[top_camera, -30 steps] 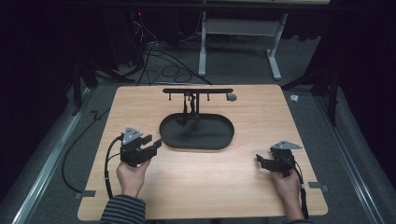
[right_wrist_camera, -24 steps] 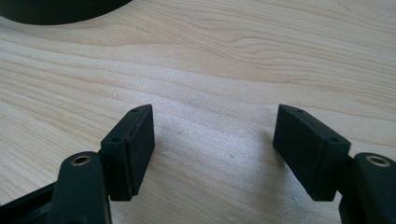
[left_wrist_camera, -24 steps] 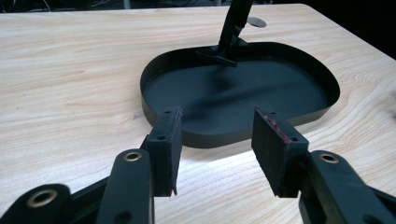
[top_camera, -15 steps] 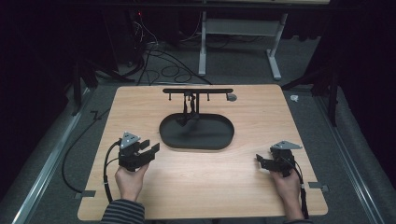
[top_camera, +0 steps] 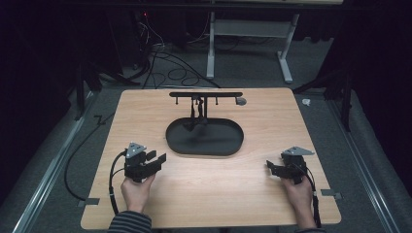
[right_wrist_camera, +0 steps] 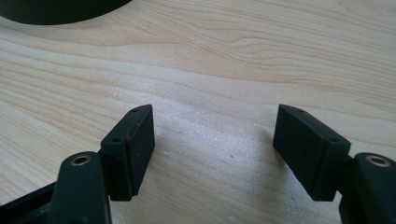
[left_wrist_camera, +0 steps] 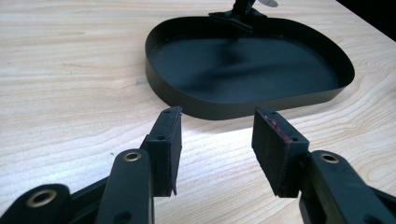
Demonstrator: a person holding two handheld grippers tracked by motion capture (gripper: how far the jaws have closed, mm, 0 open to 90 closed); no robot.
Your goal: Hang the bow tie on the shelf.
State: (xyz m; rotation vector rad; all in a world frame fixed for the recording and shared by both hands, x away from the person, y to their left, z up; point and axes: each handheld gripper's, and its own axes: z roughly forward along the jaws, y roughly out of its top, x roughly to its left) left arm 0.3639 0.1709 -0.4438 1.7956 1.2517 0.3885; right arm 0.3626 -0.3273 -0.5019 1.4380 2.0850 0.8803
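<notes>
- left gripper [top_camera: 156, 160], jaws wide and empty, has edged slightly nearer the black tray [top_camera: 204, 138]: likely an approach.
- right gripper [top_camera: 273, 167], wide and empty, unmoved, right of the tray on the surface [top_camera: 233, 194].

No readable text, label, brand, number or sign on the black tray [top_camera: 204, 141], its stand [top_camera: 205, 95], the tabletop [top_camera: 214, 194] or either gripper.

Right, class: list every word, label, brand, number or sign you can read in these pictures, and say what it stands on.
None: no readable text on the black tray, its stand, the wooden table, the left tool or the right tool.
</notes>
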